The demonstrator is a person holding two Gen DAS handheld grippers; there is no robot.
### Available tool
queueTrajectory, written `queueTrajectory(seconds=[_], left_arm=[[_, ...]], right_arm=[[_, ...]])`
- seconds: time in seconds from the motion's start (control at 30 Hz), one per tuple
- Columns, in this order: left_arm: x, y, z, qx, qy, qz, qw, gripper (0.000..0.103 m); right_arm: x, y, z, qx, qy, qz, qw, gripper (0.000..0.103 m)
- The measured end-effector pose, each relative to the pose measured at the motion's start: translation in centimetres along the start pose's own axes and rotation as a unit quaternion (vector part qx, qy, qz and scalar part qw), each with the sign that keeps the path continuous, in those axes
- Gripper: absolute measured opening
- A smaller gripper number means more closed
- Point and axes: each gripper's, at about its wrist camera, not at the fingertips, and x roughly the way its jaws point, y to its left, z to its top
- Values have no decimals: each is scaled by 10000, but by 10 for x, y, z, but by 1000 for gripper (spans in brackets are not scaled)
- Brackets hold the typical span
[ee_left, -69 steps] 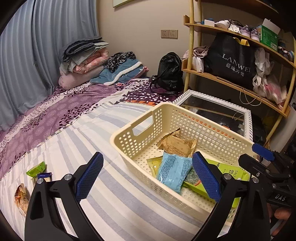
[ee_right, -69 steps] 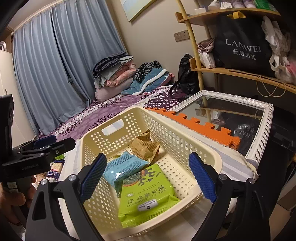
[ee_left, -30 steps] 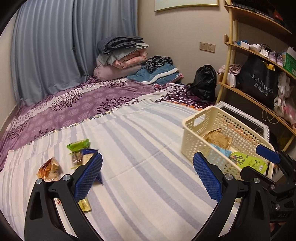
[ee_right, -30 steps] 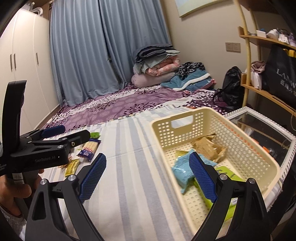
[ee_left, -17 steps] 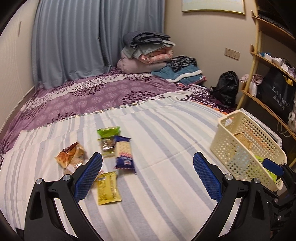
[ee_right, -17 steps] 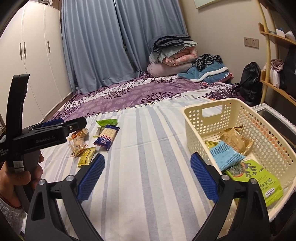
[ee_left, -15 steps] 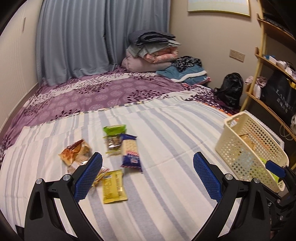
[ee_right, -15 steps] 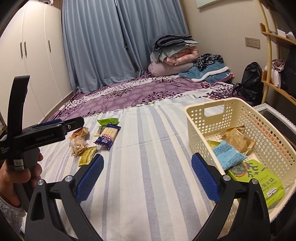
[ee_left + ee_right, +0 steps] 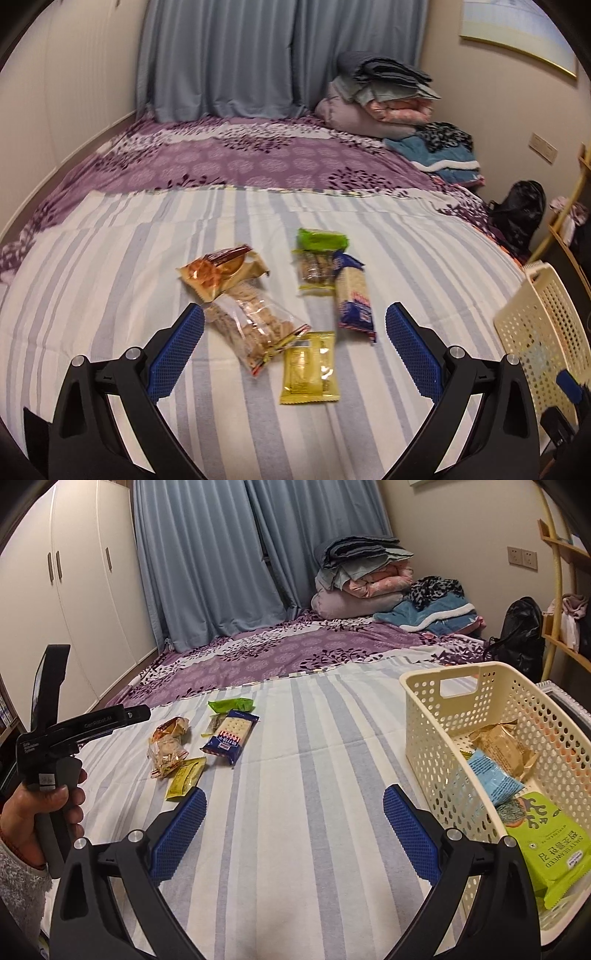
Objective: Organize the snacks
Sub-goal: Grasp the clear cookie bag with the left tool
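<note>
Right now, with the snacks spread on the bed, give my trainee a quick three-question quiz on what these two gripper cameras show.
1. True or false: the left gripper is shut on a snack.
2. How many snack packets still lie loose on the striped bedspread?
3. Which packet lies nearest the left gripper: A) the yellow packet, B) the green-topped packet, C) the blue cracker packet?

Key
1. False: it is open and holds nothing.
2. Five.
3. A. The cream basket already holds the green seaweed pack and others.
</note>
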Motion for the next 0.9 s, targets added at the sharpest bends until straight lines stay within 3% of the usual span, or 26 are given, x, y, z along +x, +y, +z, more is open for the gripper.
queueTrajectory(seconds=[0.17,0.53,0.9], left_arm=[[23,15,-3,-300,190,255,9990,100],[70,33,-5,-837,519,421,9942,100],[113,40,-7,-959,791,579,9906,100]], right_arm=[[8,-2,-2,35,69,24,10000,96],[26,-4,-5,71,238,74,9997,96],[47,2,-6,39,431,85,9990,96]])
